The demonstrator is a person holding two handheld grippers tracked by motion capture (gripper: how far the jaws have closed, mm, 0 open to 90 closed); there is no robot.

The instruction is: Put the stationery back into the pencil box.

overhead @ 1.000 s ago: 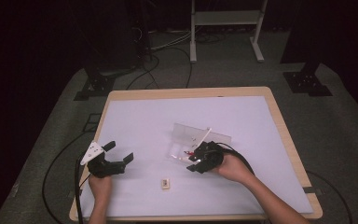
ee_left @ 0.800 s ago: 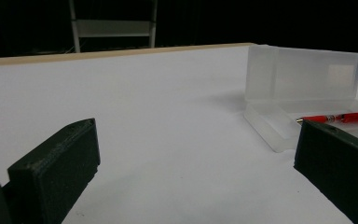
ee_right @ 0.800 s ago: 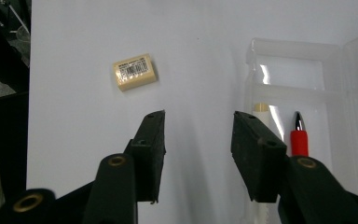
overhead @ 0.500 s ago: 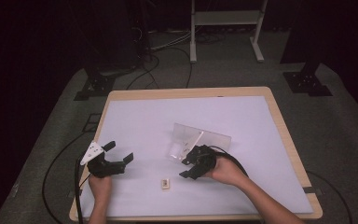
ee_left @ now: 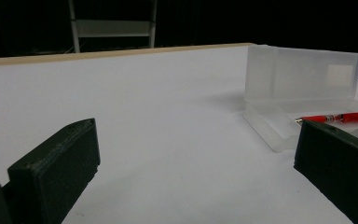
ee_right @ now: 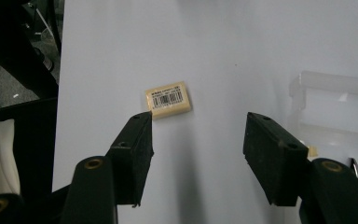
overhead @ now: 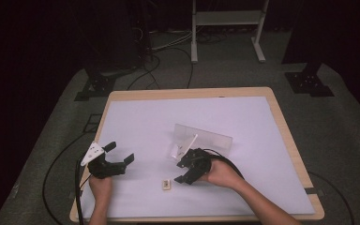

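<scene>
Low in the high view, the right gripper (overhead: 182, 172) points its wide, empty jaws at the small eraser (overhead: 167, 184) on the white table (overhead: 140, 122); reaching for it looks like the step in hand. The left gripper (overhead: 120, 153), lower left, is also wide and empty. Next, the right jaws must straddle the eraser, perhaps bound for the open clear box (ee_left: 303, 93) holding a red pen (ee_left: 333, 117)

One clear plastic case (overhead: 201, 140), one red pen (ee_left: 332, 118), one eraser (ee_right: 168, 99), one white-topped table (overhead: 140, 117).

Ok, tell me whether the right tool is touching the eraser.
Apart. In the right gripper view, the open right tool hangs over bare table, and the eraser lies just beyond its left jaw.
</scene>
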